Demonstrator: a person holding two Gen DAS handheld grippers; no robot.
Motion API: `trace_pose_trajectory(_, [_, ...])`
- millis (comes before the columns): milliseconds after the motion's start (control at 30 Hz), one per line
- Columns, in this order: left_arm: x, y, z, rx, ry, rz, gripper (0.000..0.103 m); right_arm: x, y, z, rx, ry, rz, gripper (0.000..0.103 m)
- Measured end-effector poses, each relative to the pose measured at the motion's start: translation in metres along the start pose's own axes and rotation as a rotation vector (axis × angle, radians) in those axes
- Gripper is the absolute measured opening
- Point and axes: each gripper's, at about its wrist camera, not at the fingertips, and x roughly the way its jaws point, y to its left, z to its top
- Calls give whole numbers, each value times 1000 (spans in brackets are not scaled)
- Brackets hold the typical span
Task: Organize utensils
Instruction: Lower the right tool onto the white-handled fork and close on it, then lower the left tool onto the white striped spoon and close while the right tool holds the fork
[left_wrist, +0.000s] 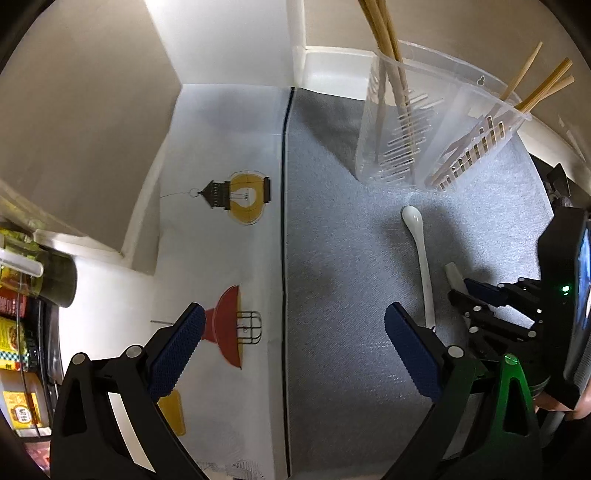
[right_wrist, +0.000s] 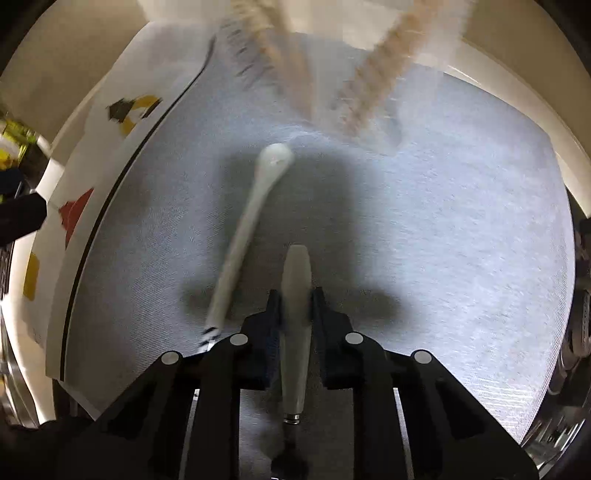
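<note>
**Inspector:** Nearest the right wrist camera is the right gripper (right_wrist: 295, 306). Its jaws are clamped on the pale handle (right_wrist: 294, 295) of a utensil, pads pressing either side at mid-length. The handle's rounded end projects forward over the grey mat (right_wrist: 461, 221); a metal collar shows at its near end, and the working end is hidden below the gripper.

**Assistant:** And the left gripper (left_wrist: 295, 354)?

**Inspector:** Spread wide, holding nothing, hovering over the seam between the grey mat and the printed white cloth (left_wrist: 221, 147).

**Assistant:** Other utensils?

**Inspector:** A white spoon (left_wrist: 419, 254) lies flat on the mat, just beside the held handle, bowl towards the clear slotted utensil holder (left_wrist: 436, 122). The holder stands at the mat's far edge with wooden chopsticks (left_wrist: 389, 48) upright in its compartments.

**Assistant:** Handling assessment?

**Inspector:** My judgement: the held handle looks smooth, rigid and light, probably plastic or ceramic. A tapered, glossy surface can slip or pivot between the pads, so the mid-handle hold is sound. The spoon appears ceramic, hence brittle; take it at the slim handle, not the bowl, and lower it into a compartment without dropping it.

**Assistant:** Progress?

**Inspector:** Partial. Chopsticks are stowed; two items are still outside the holder.
</note>
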Motion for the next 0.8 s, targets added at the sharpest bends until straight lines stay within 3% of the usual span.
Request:
trace_pose_trajectory(200, [16, -32, 24, 45, 6, -80, 94, -16, -41, -3, 96, -36, -41, 18])
trace_pose_trajectory(333, [41, -63, 41, 78, 56, -148, 92, -19, -55, -13, 139, -37, -46, 18])
trace_pose_trajectory(500, [74, -92, 51, 116, 140, -155, 79, -17, -67, -23, 162, -18, -37, 18])
trace_pose_trajectory(667, [95, -105, 57, 109, 199, -168, 79, -15, -78, -31, 164, -19, -27, 18])
trace_pose_trajectory(800, [105, -111, 59, 98, 219, -169, 64, -14, -79, -27, 162, -16, -25, 18])
